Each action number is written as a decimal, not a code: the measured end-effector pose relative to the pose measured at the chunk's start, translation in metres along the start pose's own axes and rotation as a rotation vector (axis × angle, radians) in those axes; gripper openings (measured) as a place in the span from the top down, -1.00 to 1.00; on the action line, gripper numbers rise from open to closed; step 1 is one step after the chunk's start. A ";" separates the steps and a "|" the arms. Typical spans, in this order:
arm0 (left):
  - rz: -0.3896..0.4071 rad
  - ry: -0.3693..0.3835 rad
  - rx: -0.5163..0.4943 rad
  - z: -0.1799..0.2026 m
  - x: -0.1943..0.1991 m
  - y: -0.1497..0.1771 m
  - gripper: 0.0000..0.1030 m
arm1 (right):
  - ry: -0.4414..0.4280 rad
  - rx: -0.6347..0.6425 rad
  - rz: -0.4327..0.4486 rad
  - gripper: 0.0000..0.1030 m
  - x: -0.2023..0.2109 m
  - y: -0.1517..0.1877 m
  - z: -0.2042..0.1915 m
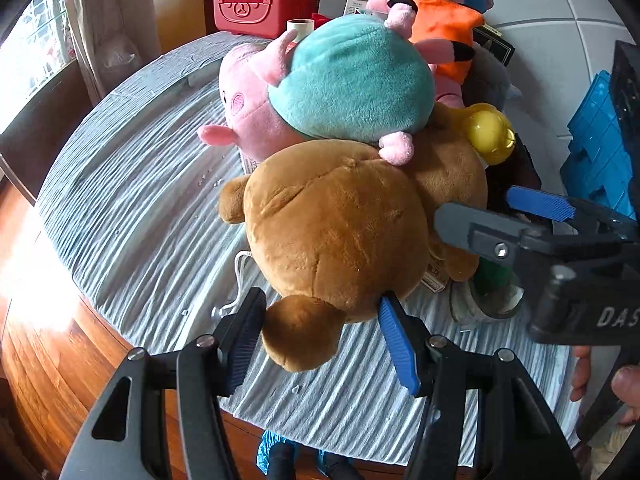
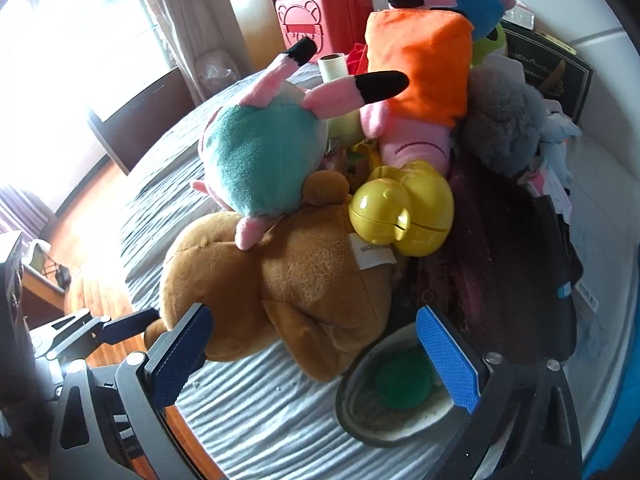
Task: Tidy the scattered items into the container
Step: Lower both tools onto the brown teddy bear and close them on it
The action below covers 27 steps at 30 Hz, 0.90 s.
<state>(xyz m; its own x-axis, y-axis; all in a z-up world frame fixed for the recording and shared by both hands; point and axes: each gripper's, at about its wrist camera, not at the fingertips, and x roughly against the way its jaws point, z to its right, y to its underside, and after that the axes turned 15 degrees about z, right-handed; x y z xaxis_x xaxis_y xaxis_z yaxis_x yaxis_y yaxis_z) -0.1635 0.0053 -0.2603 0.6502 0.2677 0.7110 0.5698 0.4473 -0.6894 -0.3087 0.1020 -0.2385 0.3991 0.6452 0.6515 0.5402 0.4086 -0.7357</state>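
A brown teddy bear [image 1: 336, 232] lies face down on the bed's grey ribbed cover [image 1: 132, 216], at the front of a pile of plush toys. My left gripper [image 1: 320, 316] is open; one bear ear sits loosely between its blue pads, with a gap on the right side. A teal and pink plush [image 1: 352, 80] rests on the bear. My right gripper [image 1: 476, 206] comes in from the right at the bear's side. In the right wrist view my right gripper [image 2: 314, 312] is open over the bear [image 2: 280, 280], its right pad above a shoe [image 2: 392, 396] with a green insole.
A yellow plastic ball toy [image 2: 396, 216], an orange and blue plush [image 2: 420, 64], a pink pig plush [image 1: 248, 112] and a grey plush [image 2: 504, 128] crowd the pile. A blue crate [image 1: 596, 148] stands at right, a red bear case [image 1: 260, 0] behind. Wooden floor lies left.
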 end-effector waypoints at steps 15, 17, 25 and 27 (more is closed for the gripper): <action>-0.023 0.020 -0.061 0.003 -0.034 -0.006 -0.54 | -0.061 -0.084 -0.016 -1.00 -0.034 0.002 0.017; -0.024 0.036 -0.075 0.005 -0.038 -0.007 -0.54 | -0.076 -0.103 -0.026 -1.00 -0.035 0.003 0.022; -0.038 0.054 -0.101 0.004 -0.055 -0.008 -0.70 | -0.095 -0.094 -0.011 -1.00 -0.037 0.004 0.026; -0.035 0.057 -0.107 0.004 -0.058 -0.008 -0.72 | -0.085 -0.103 -0.024 -1.00 -0.034 0.002 0.028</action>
<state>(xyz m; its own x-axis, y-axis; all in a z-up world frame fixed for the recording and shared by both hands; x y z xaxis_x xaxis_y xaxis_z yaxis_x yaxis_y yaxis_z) -0.2072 -0.0103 -0.2955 0.6550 0.2031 0.7278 0.6410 0.3607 -0.6775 -0.3421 0.0984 -0.2673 0.3235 0.6899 0.6476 0.6238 0.3591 -0.6942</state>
